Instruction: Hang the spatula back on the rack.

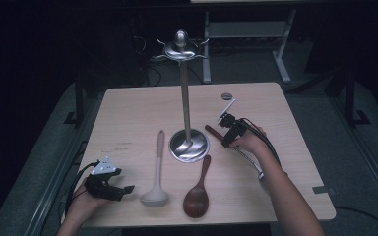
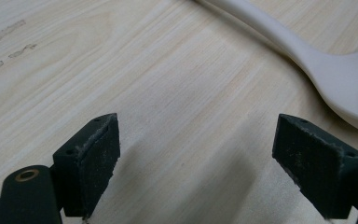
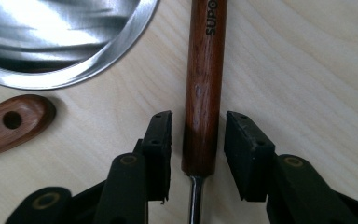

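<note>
A utensil with a dark wooden handle (image 3: 204, 93) (image 1: 211, 131) and a thin metal shaft lies on the table, just right of the steel stand's round base (image 3: 60, 37) (image 1: 189, 145). My right gripper (image 3: 198, 149) (image 1: 225, 139) is low over it, one jaw on each side of the handle's shaft end. A narrow gap shows at the left pad, so it is open. My left gripper (image 2: 209, 158) (image 1: 123, 189) rests open near the table's front left edge with nothing between its pads, close to the bowl of a white ladle (image 2: 335, 74) (image 1: 156, 167).
A brown wooden spoon (image 1: 199, 189) lies in front of the stand; its holed handle end (image 3: 14, 121) is near the base. The stand's tall pole ends in hooks at the top (image 1: 179, 49). A small round disc (image 1: 226, 96) sits at the table's far side.
</note>
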Motion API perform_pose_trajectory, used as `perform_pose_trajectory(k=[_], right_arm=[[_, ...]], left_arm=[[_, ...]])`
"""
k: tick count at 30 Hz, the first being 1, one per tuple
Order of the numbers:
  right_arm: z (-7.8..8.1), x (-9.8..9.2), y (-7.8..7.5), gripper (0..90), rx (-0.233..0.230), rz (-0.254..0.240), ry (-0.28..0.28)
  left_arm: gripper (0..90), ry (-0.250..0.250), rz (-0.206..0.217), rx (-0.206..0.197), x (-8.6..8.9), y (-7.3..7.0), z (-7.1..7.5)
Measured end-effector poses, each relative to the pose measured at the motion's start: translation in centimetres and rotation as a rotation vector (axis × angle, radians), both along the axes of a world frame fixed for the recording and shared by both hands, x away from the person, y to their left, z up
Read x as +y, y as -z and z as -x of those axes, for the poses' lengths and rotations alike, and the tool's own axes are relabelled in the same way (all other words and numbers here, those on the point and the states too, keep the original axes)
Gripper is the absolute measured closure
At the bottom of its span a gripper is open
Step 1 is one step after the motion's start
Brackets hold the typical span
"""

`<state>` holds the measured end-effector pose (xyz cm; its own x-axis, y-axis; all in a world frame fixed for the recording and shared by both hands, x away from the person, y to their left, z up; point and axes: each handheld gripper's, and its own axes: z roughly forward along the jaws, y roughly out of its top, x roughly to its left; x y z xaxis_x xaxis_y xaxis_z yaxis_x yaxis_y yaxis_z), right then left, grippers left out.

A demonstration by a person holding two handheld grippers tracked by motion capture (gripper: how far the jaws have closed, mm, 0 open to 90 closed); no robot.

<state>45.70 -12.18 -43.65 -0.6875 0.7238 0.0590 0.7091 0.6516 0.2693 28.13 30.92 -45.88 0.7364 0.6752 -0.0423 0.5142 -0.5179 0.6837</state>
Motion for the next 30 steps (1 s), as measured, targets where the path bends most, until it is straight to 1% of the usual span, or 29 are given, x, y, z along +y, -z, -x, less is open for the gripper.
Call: perform_pose_trajectory(k=[5,8,14,21,22,23,27,29,30], right_arm=[[-0.2,0.2,0.4,64.8,-0.001,0.014,-0.005],[-0.3,0.2,0.4,71.5,0.008,0.017,0.005],[-0.2,0.4,0.4,73.4,0.004,0.03,0.012],[-0.3,0.2,0.4,73.8,-0.003,0.023,0.02],[-0.2,-0.1,0.2,73.8,-0.015,0.01,0.028],[-0.2,-0.2,0.1,73.8,-0.019,0.006,0.039],[-0.1,-0.9,-0.7,73.8,-0.048,-0.037,0.028],[0.0,-0.9,-1.0,73.8,-0.056,-0.044,0.033],[0.2,-1.1,-1.5,73.8,-0.073,-0.062,0.039]], left_arm=[[14.7,0.0,0.0,-0.001,0.0,0.0,0.0],[14.7,0.0,0.0,0.0,0.0,0.0,0.0],[14.7,0.003,-0.003,0.0,-0.1,0.0,0.0],[14.8,0.001,-0.001,0.001,0.0,0.0,0.0],[14.7,0.003,-0.002,0.002,-0.1,0.0,0.0],[14.7,0.004,-0.002,0.001,-0.1,0.0,0.0],[14.7,-0.001,0.004,0.0,-0.2,0.0,0.0],[14.7,0.005,-0.004,0.0,-0.1,0.0,0.0],[14.7,0.005,-0.003,0.0,-0.1,0.0,0.0]])
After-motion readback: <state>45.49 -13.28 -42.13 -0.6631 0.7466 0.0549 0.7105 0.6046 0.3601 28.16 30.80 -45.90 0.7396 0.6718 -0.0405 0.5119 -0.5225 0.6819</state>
